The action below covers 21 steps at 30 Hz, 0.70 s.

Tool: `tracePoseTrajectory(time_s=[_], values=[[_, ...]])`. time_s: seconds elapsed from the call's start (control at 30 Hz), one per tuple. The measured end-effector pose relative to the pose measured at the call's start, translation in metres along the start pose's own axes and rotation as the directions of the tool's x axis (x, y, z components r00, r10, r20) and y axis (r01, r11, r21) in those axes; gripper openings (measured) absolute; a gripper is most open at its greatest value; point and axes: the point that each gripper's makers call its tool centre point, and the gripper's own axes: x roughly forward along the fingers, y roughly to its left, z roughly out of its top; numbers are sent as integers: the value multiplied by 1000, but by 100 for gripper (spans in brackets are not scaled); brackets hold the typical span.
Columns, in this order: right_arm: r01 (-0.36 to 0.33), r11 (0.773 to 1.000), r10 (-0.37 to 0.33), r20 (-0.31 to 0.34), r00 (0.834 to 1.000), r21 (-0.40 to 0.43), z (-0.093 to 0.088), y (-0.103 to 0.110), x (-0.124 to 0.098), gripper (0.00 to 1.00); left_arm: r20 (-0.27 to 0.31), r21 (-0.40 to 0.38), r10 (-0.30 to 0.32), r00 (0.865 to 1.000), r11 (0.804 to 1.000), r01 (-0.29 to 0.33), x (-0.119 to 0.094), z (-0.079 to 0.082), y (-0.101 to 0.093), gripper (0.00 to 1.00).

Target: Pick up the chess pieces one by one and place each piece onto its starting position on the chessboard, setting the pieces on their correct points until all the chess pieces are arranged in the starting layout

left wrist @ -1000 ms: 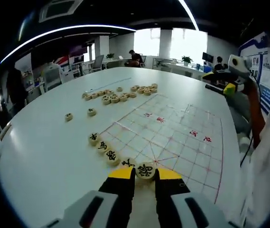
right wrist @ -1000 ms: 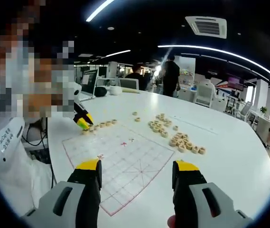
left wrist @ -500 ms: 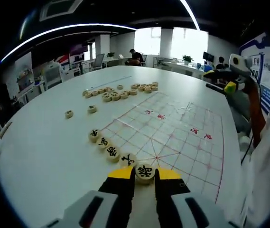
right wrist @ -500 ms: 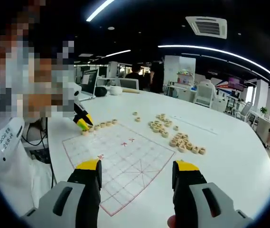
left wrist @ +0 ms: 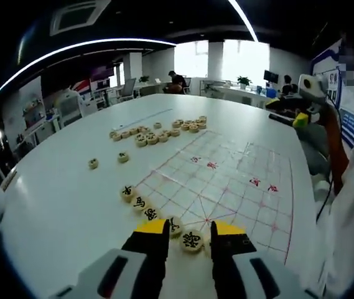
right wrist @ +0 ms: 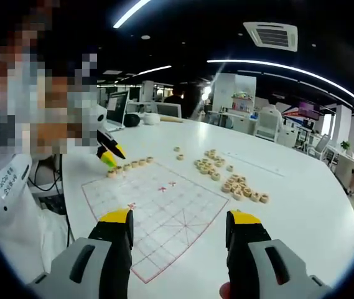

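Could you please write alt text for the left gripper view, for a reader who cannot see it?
The left gripper has its yellow-tipped jaws either side of a chess piece on the near edge of a red-lined chessboard. Four pieces line that edge; more lie scattered beyond.

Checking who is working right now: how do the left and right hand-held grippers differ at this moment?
The left hand-held gripper sits low at the board's near edge with a black-marked piece lying between its jaws, the jaws spread slightly wider than it; the right hand-held gripper hovers above the chessboard with nothing between its jaws. The right's jaws stand much wider apart. Both have black jaws with yellow tips.
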Motion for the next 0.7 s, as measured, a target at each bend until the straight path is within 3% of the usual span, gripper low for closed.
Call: tracePoseTrajectory(time_s=[0.23,0.53,0.7], values=[[4,1000,-4,0,1000,0,0,-2,-1,60,20,29,0,1000,1000,0,16,20,10,30],[1,1000,-1,11,1000,0,1,-1,-3,61,59,43,26,998,999,-29,54,49,39,31],[-5,1000,5,10,1000,3,-1,1,-1,61,143,-8,69,987,998,-69,75,78,66,30]])
